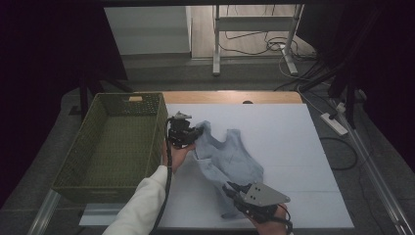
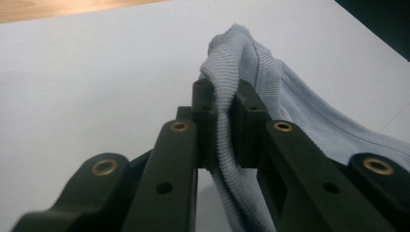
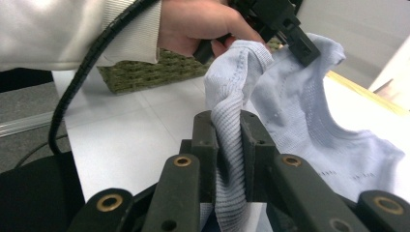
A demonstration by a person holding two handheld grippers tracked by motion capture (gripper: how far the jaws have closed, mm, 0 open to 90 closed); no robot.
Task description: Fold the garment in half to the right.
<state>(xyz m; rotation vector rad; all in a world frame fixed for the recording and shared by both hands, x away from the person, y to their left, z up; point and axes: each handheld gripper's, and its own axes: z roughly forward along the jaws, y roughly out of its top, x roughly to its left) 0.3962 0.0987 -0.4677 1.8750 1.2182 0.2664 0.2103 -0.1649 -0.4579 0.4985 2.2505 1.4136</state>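
A light blue knitted sleeveless top point(image 1: 235, 156) lies crumpled on the white table sheet point(image 1: 288, 142). My left gripper point(image 1: 197, 132) is at the top's upper left corner, beside the basket, shut on a ribbed shoulder edge. In the left gripper view that ribbed edge point(image 2: 223, 130) is pinched between the gripper's point(image 2: 225, 99) black jaws. My right gripper point(image 1: 230, 189) sits near the table's front edge, shut on the top's lower part. In the right gripper view a fold of the knit point(image 3: 227, 140) is clamped in that gripper point(image 3: 227, 123), and the other hand point(image 3: 203, 24) holds the far corner up.
A green woven basket point(image 1: 78, 152) stands at the table's left, close to the left hand. A wooden strip point(image 1: 230, 97) runs along the table's far edge. On the floor beyond are a metal stand point(image 1: 215, 44), cables and a power strip point(image 1: 334, 122).
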